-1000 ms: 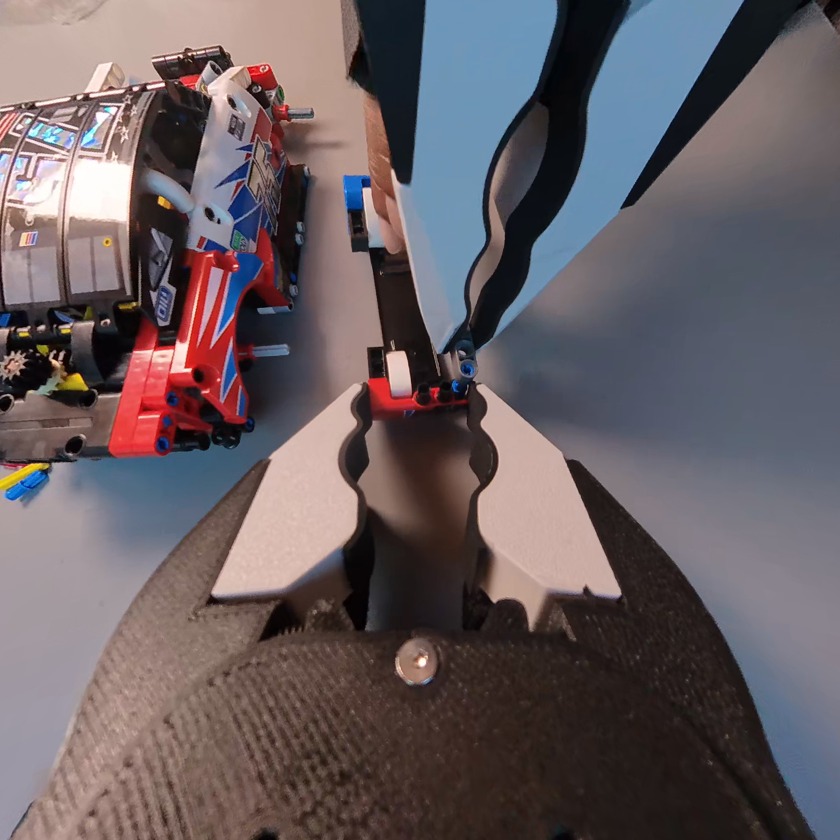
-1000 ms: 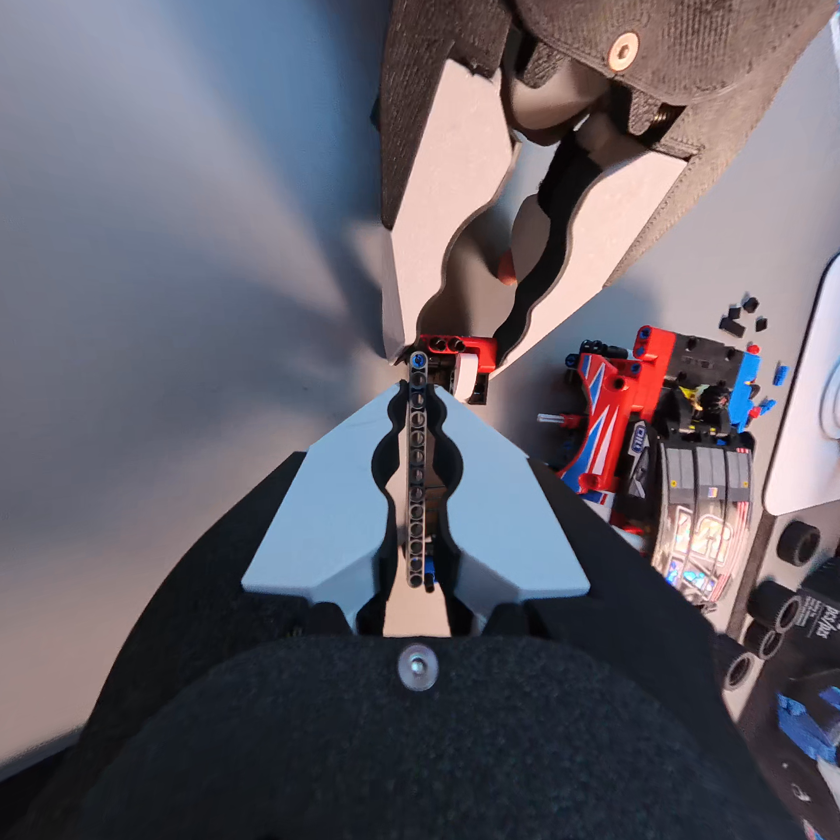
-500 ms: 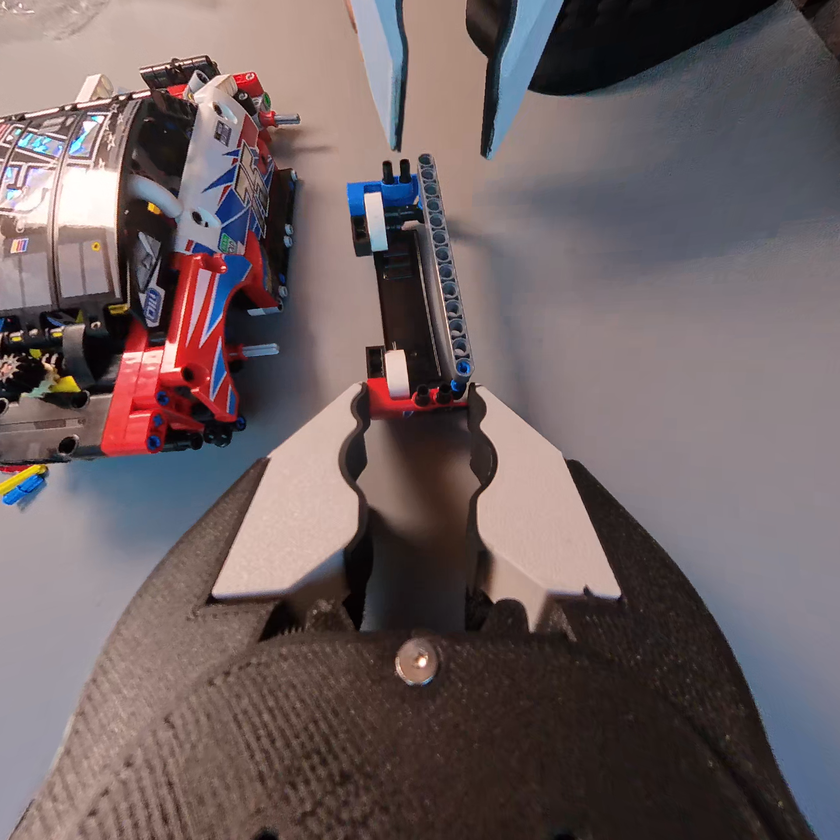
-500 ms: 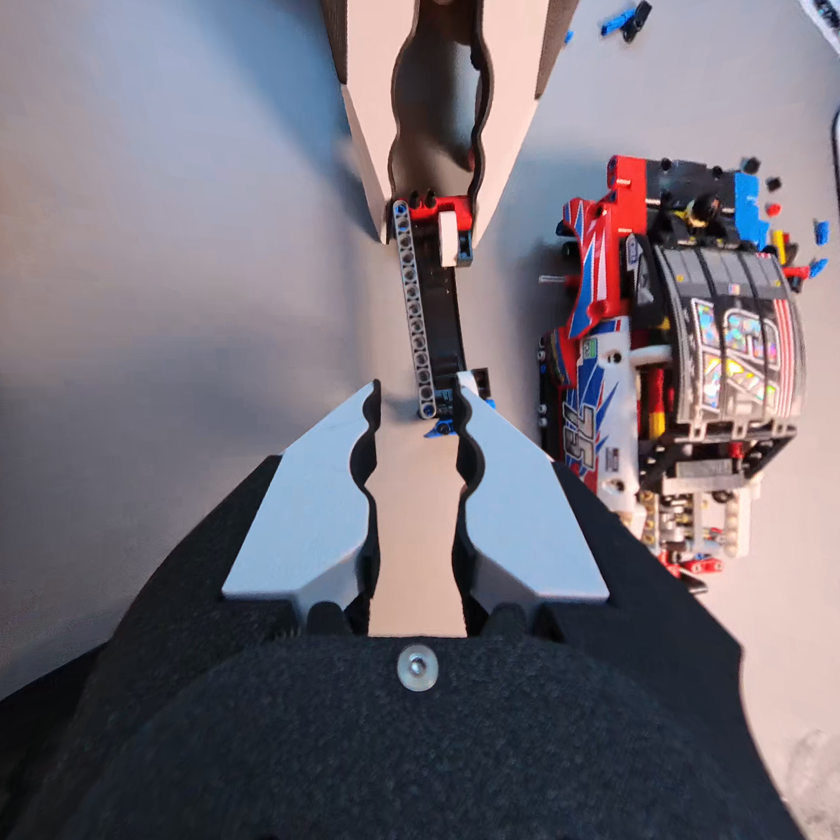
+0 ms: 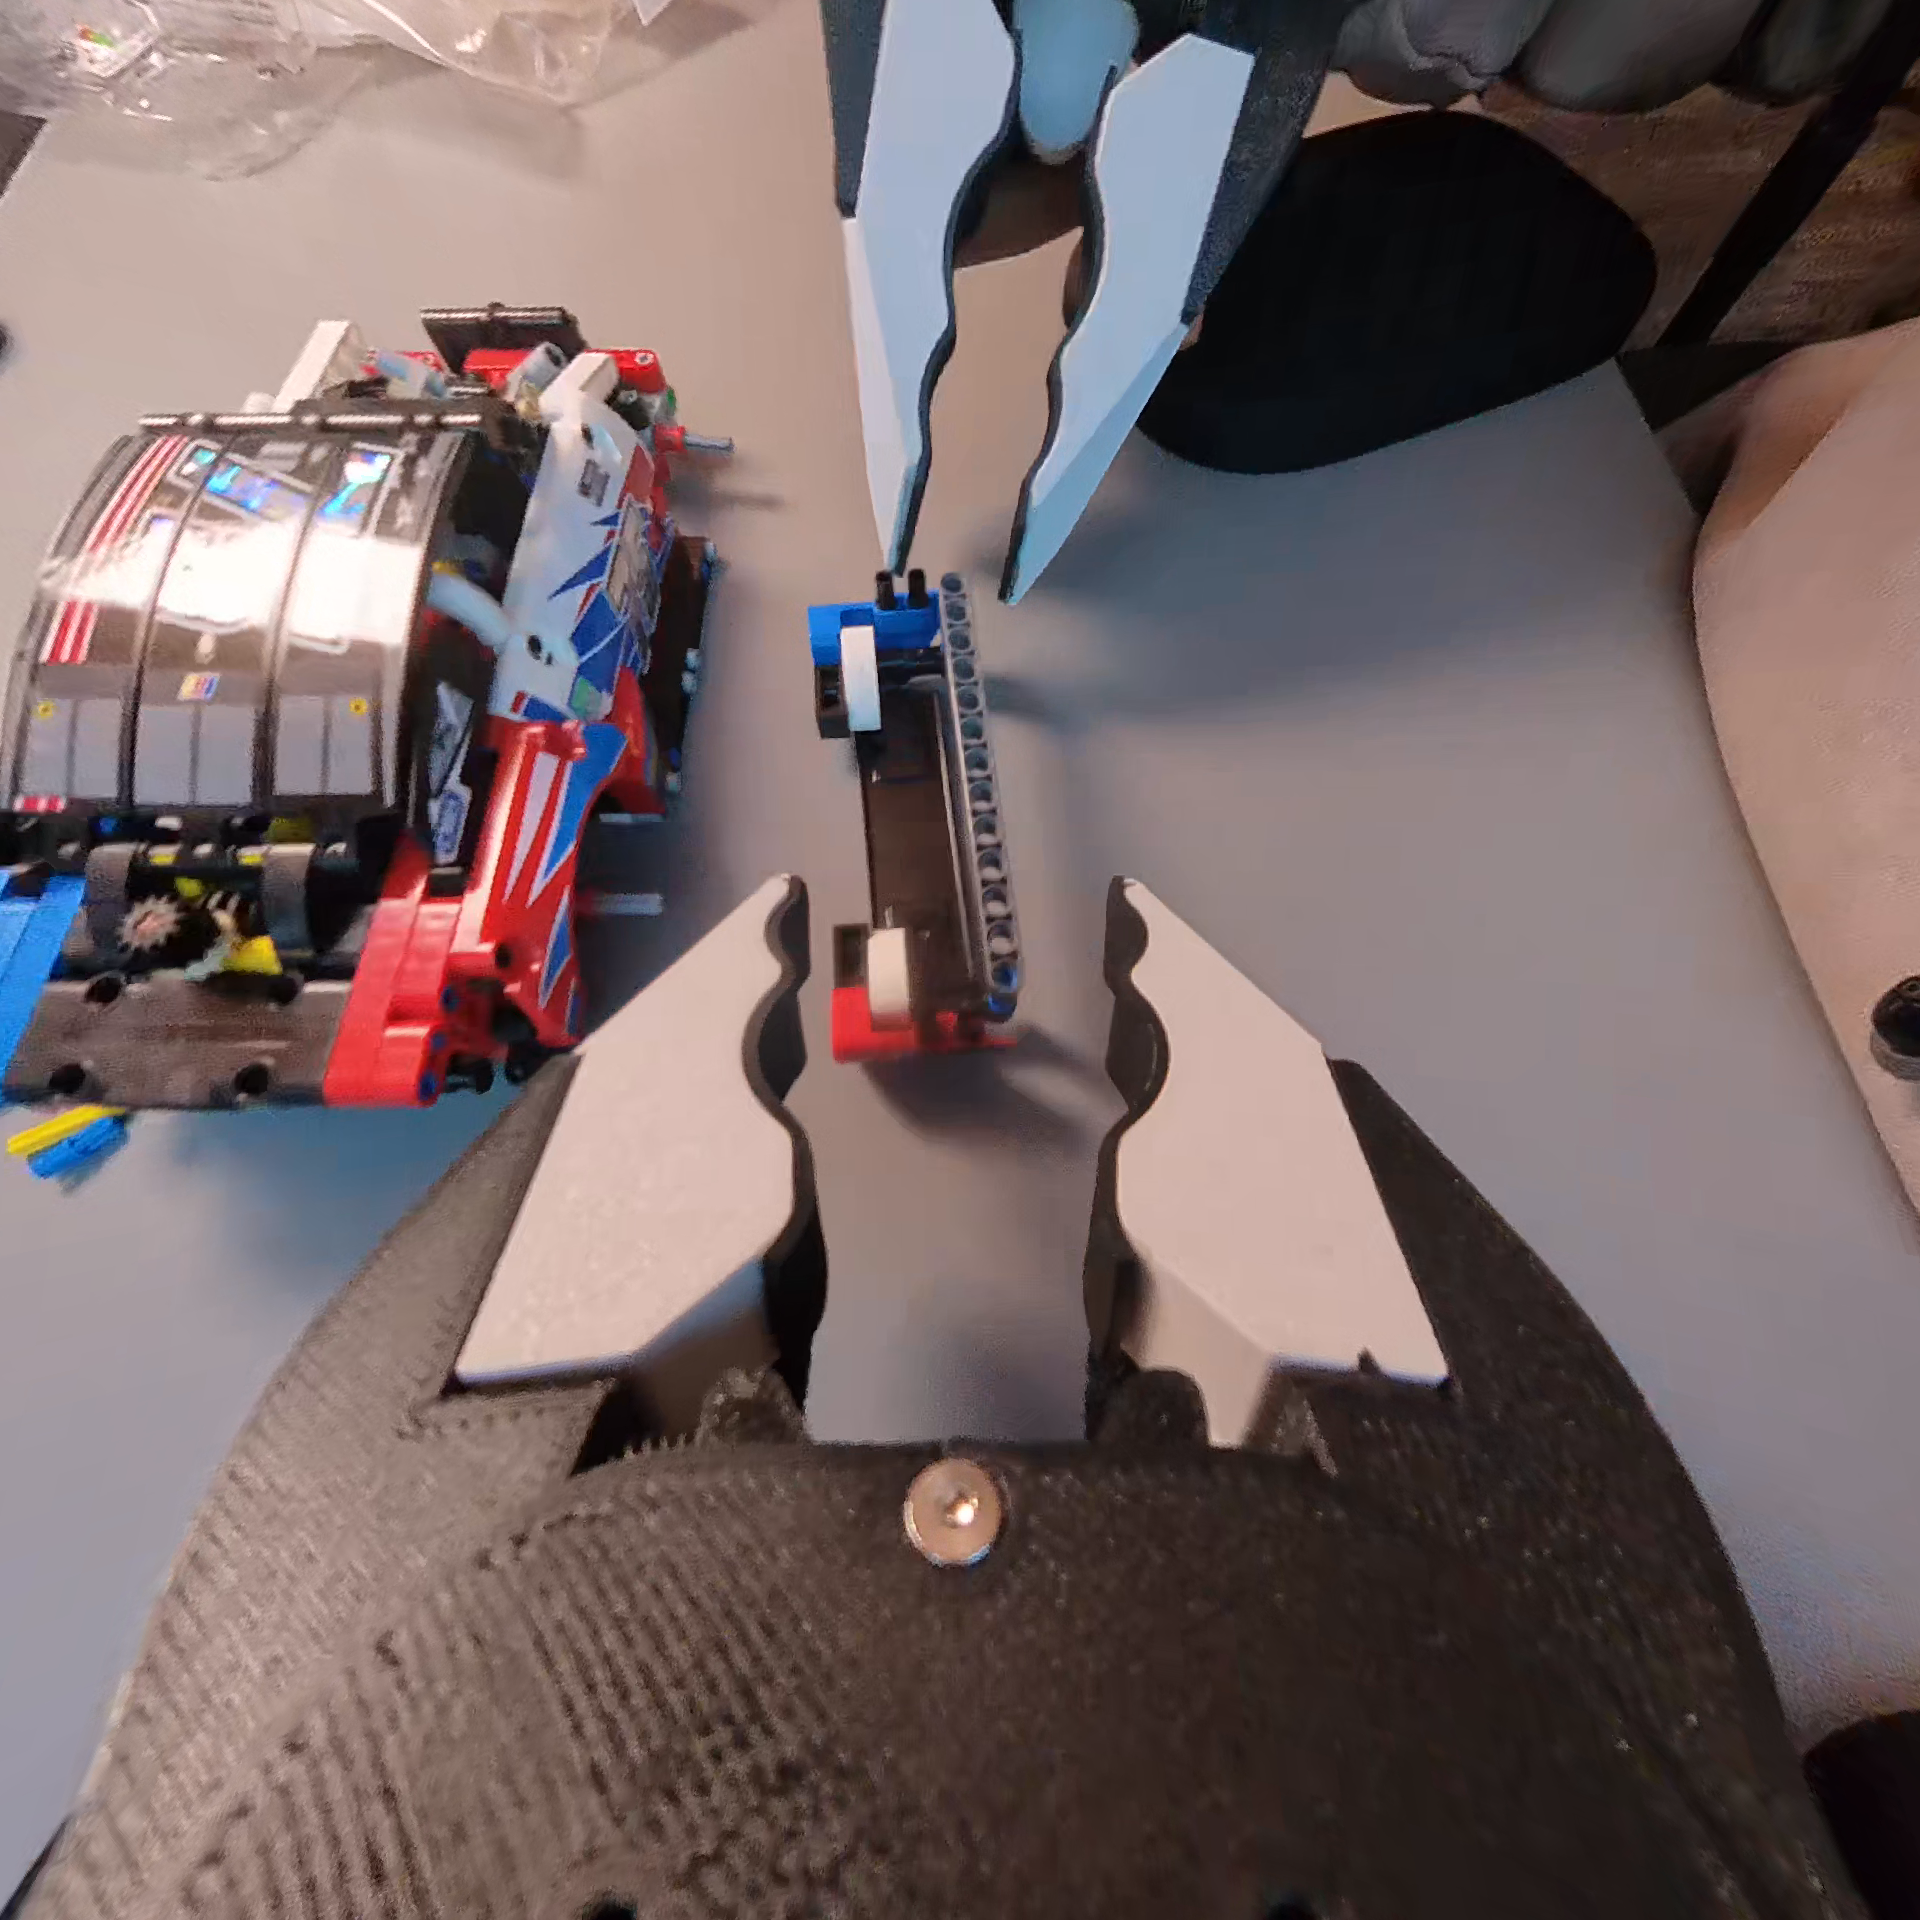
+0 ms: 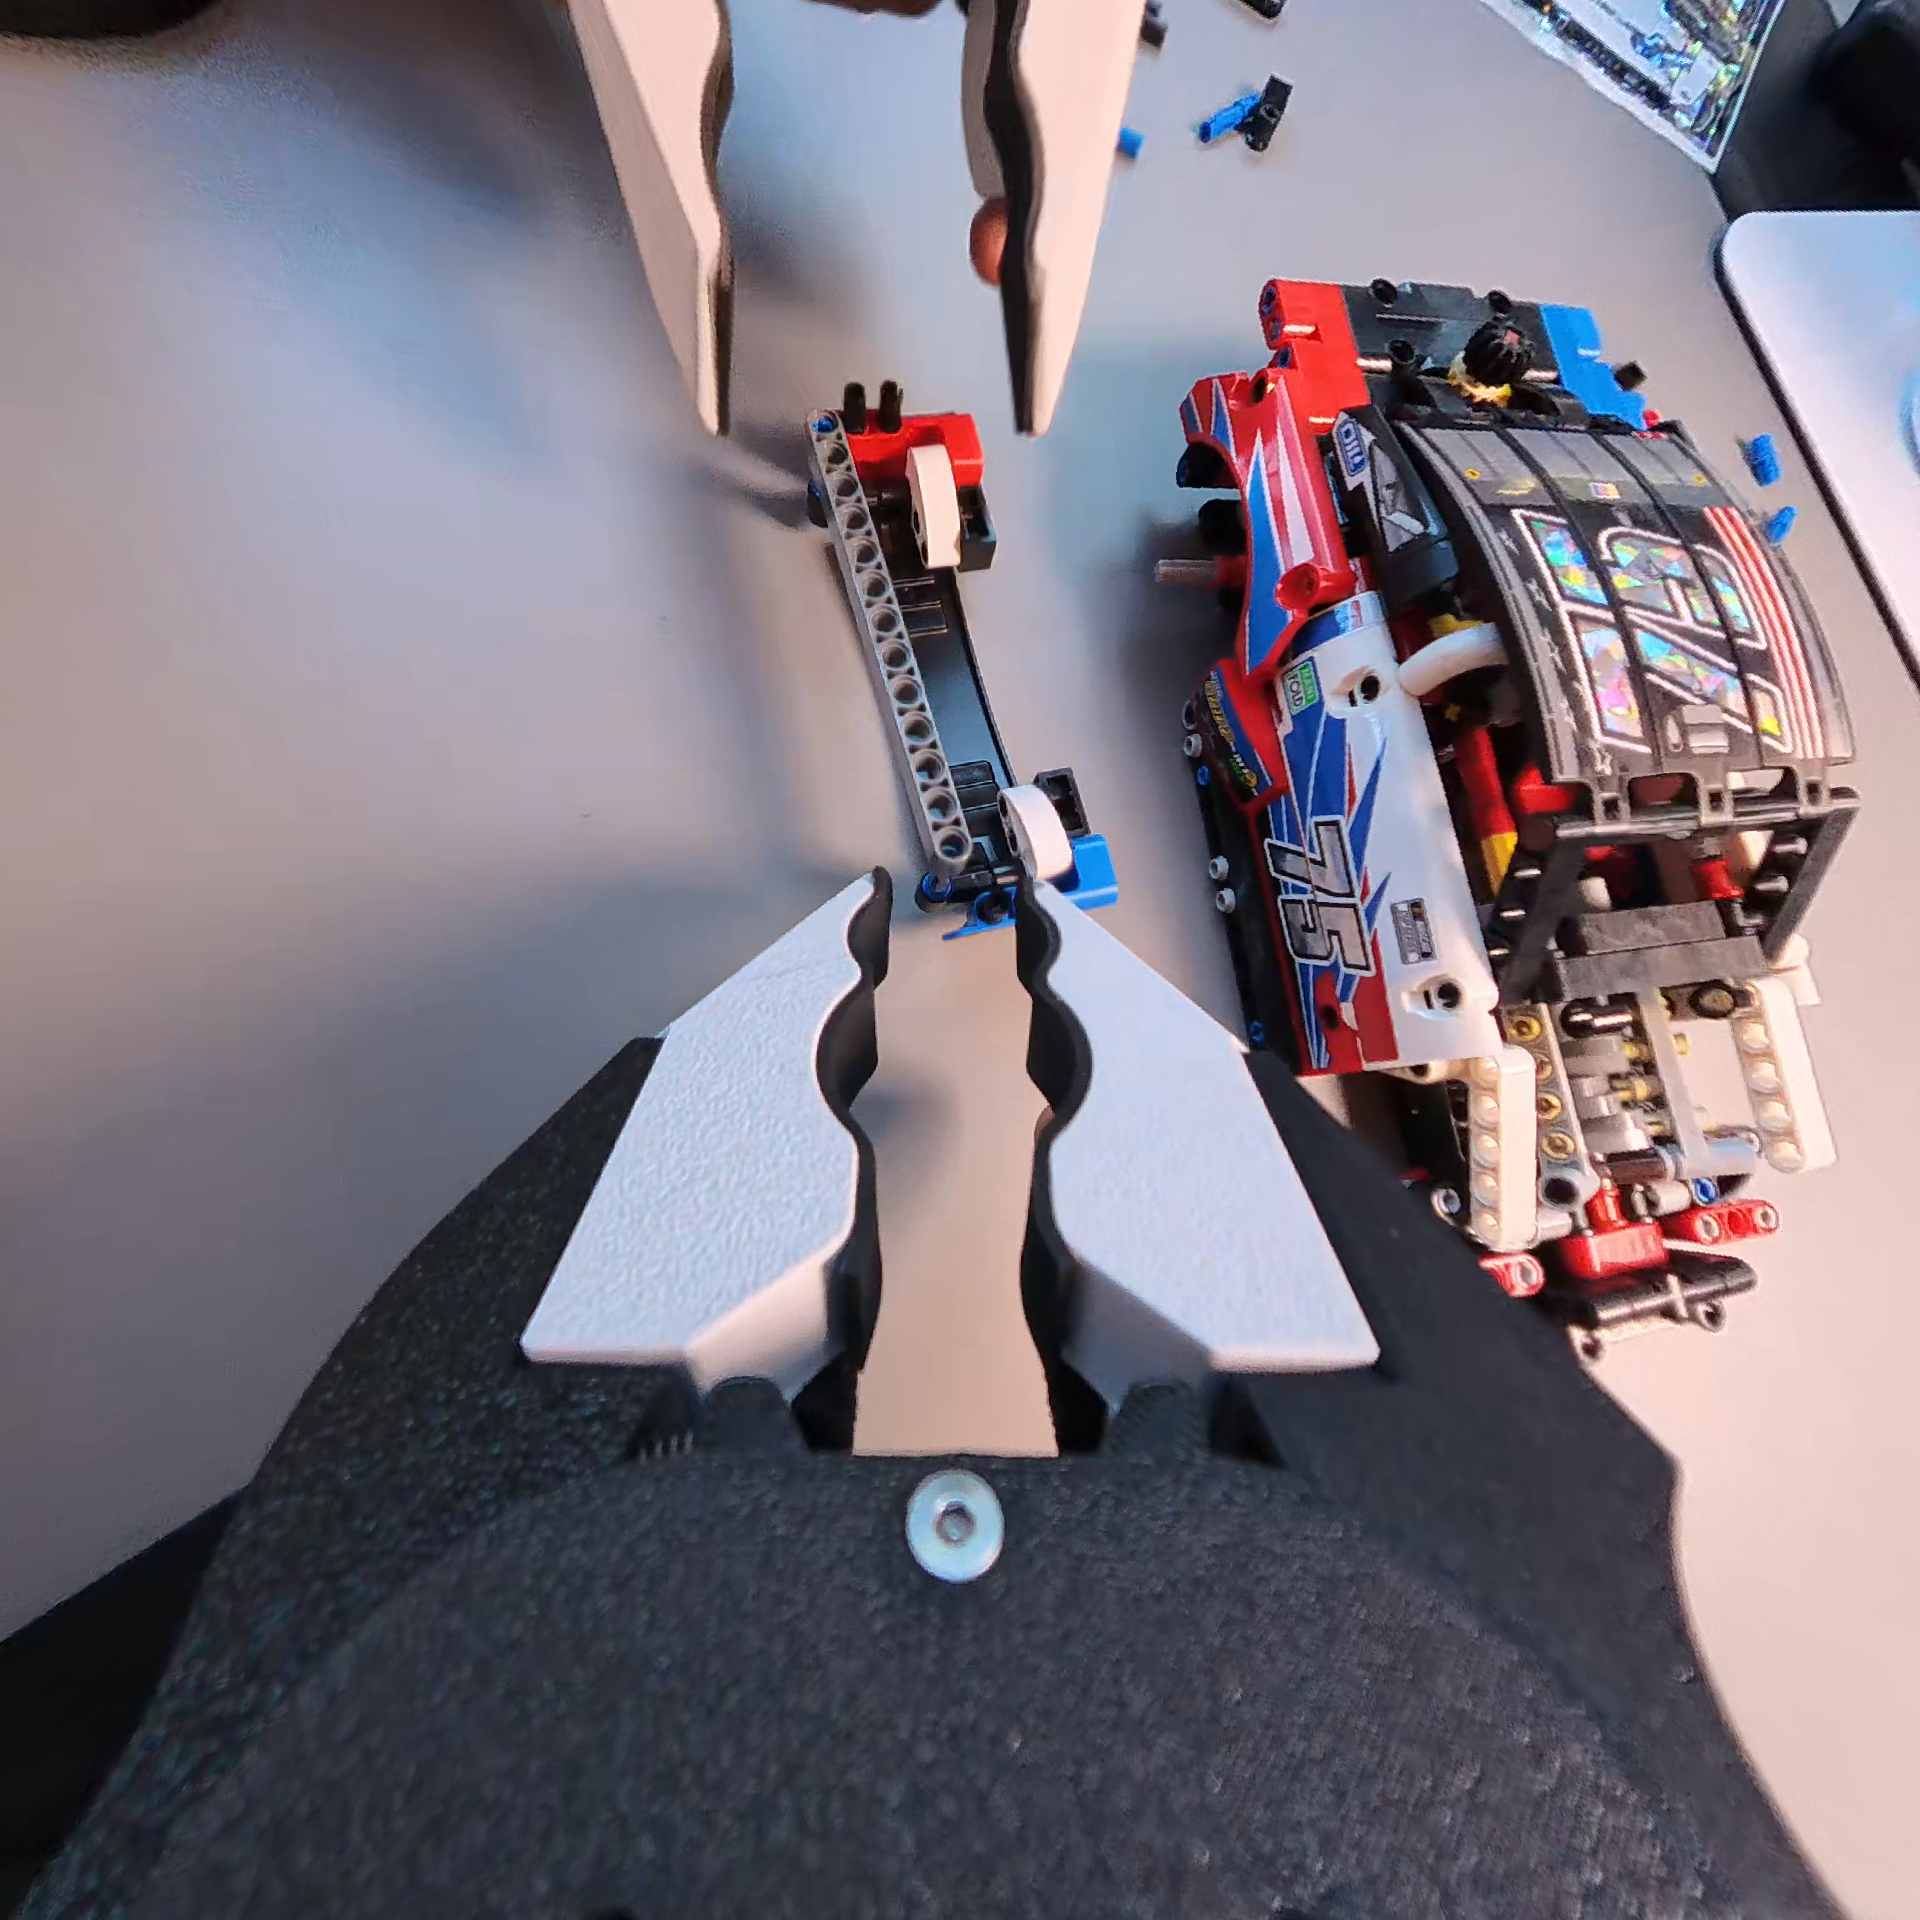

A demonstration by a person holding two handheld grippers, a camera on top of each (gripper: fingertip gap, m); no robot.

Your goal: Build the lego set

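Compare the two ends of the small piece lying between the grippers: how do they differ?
The small piece has a red end and a blue end. The red end faces the left gripper, the blue end faces the right gripper. In the right wrist view, black pegs stick out from the red end; those on the blue end show only in the left wrist view. Both ends carry a white ring and touch neither gripper.

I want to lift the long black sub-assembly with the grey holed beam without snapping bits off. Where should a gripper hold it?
Probably across the middle of the long black sub-assembly, fingers closing on its two long sides from above. It lies flat on the grey table, and the grey holed beam gives one straight wall. The red end and blue end carry protruding pins and white pieces, so avoid those.
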